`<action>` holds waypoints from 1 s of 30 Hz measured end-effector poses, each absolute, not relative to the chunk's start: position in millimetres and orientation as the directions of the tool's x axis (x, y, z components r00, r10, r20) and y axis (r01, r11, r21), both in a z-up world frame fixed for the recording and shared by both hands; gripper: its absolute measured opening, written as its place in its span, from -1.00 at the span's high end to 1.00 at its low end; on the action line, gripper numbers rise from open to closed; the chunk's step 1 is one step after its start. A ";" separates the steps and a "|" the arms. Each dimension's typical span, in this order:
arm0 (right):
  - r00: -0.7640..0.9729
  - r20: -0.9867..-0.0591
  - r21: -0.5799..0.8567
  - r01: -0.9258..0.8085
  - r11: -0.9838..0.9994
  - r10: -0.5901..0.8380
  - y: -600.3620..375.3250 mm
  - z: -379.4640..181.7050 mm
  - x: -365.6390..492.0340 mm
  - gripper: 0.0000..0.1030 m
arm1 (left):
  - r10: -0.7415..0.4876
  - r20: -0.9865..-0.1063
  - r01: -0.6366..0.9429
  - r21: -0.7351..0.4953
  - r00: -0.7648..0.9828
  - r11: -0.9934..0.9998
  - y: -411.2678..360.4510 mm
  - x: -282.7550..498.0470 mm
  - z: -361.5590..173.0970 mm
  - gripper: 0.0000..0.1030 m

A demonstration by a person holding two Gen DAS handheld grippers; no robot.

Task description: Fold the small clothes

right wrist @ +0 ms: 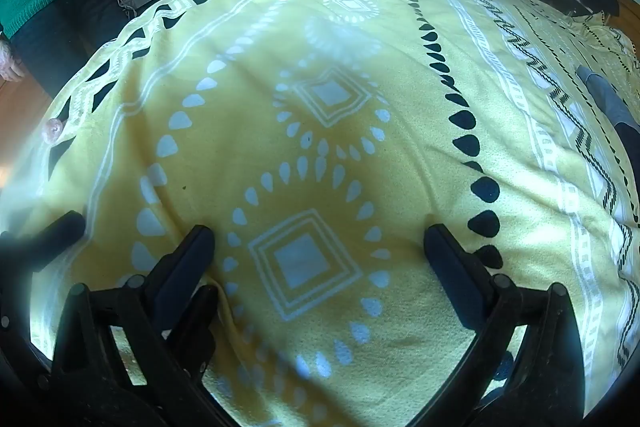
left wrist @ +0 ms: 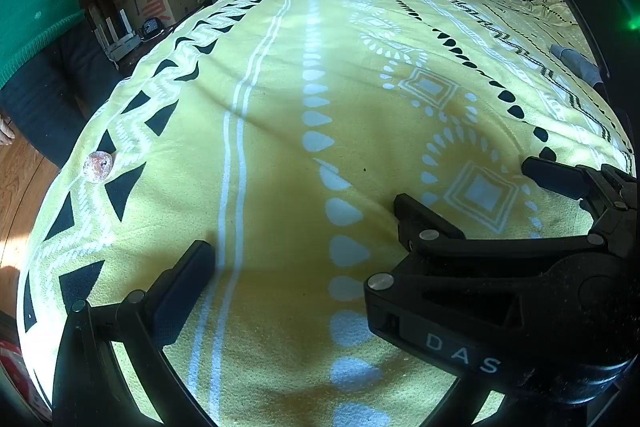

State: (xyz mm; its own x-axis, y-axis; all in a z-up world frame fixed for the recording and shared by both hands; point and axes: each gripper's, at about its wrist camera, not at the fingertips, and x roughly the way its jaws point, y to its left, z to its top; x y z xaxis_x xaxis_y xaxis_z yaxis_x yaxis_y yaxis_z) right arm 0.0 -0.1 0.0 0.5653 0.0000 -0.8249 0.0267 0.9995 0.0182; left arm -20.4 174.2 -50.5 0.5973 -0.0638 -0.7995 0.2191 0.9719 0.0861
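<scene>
From the left wrist we see our left gripper (left wrist: 304, 247) low over the yellow patterned blanket (left wrist: 280, 131), jaws spread wide with nothing between them, while our right gripper (left wrist: 464, 187) lies across the blanket just to its right, also spread and empty, the letters "DAS" readable on its body. The only small garment we can make out is a grey folded piece (left wrist: 576, 65) at the blanket's far right edge; a small glassy ball (left wrist: 98, 167) sits near its left edge. We judge no fold is begun: the next move calls for fetching that garment to the middle. From the right wrist, our right gripper (right wrist: 320, 243) is parted over the blanket (right wrist: 240, 75), holding nothing, and the grey piece (right wrist: 608, 99) lies toward the blanket's right edge.
</scene>
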 end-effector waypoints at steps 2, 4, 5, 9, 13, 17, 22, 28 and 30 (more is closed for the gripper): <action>0.565 -0.825 0.018 0.026 0.999 0.000 0.0 0.0 0.0 -1.00 | -0.064 -0.799 0.219 0.086 0.597 0.972 174.2 -20.5 -50.3 -1.00; 0.565 -0.825 0.018 0.027 0.999 0.000 0.0 0.0 0.0 -1.00 | -0.064 -0.799 0.219 0.086 0.597 0.972 174.2 -20.5 -50.3 -1.00; 0.565 -0.825 0.018 0.027 0.999 0.000 0.0 0.1 -0.1 -1.00 | -0.064 -0.799 0.219 0.086 0.597 0.972 174.2 -20.5 -50.3 -1.00; 0.565 -0.825 0.018 0.027 0.999 0.000 0.0 0.0 0.0 -1.00 | -0.064 -0.799 0.219 0.086 0.597 0.972 174.2 -20.6 -50.1 -1.00; 0.565 -0.825 0.018 0.026 0.999 0.000 0.0 0.0 0.0 -1.00 | -0.064 -0.799 0.219 0.086 0.597 0.972 174.1 -20.7 -50.0 -1.00; 0.564 -0.826 0.020 0.026 0.999 0.002 -0.1 -0.3 0.2 -1.00 | -0.064 -0.799 0.219 0.086 0.597 0.972 174.0 -20.5 -50.2 -1.00; 0.564 -0.826 0.020 0.026 0.999 0.002 -0.3 0.6 -0.6 -1.00 | -0.064 -0.799 0.219 0.086 0.598 0.972 174.2 -20.7 -49.8 -1.00; 0.564 -0.826 0.020 0.026 0.999 0.002 -2.2 1.6 -1.5 -1.00 | -0.064 -0.799 0.219 0.086 0.598 0.972 174.1 -20.4 -50.3 -1.00; 0.564 -0.826 0.020 0.026 0.999 0.002 -2.0 1.3 -1.2 -1.00 | -0.064 -0.799 0.219 0.085 0.598 0.972 174.1 -20.5 -50.2 -1.00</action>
